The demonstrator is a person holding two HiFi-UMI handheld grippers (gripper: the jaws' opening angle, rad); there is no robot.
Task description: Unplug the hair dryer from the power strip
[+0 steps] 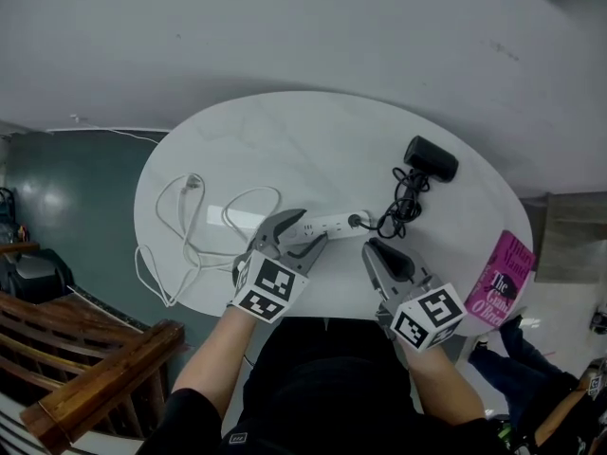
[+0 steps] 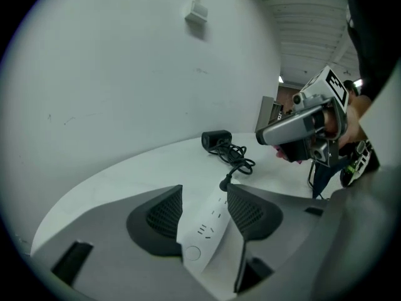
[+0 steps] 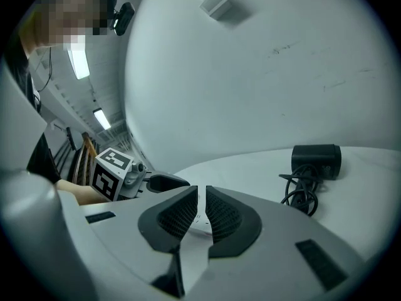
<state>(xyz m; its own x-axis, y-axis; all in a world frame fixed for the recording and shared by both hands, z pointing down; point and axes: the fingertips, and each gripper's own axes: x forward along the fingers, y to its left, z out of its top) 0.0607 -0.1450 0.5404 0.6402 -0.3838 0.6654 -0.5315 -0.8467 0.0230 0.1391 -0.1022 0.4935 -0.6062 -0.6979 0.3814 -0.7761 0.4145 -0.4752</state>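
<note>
Head view: a white oval tabletop (image 1: 285, 131) carries a white power strip (image 1: 330, 225) near its front edge. The strip's own white cable (image 1: 185, 230) loops off to the left. A black hair dryer (image 1: 432, 157) lies further back on the right, well apart from both grippers. Its black cord (image 1: 406, 207) is bunched between it and the strip, and its plug (image 1: 358, 221) sits in the strip's right end. The left gripper (image 1: 302, 230) is over the strip's left end, and the right gripper (image 1: 373, 245) hangs just in front of the plug end. A pink book (image 1: 503, 275) lies at the tabletop's right edge, and wooden furniture (image 1: 95, 373) stands at lower left.

Left gripper view: the jaws are released and wide apart, one on each side of the power strip, which runs between them towards the plug. They do not squeeze it. Beyond, the cord leads to the hair dryer by the wall. The right gripper shows at the right, above the tabletop.

Right gripper view: the jaws are clenched, with only a thin slit between the pads and nothing gripped. A bit of the white strip shows behind them. The left gripper's marker cube and one jaw are at the left. The hair dryer and its bunched cord are at the right, on the tabletop.
</note>
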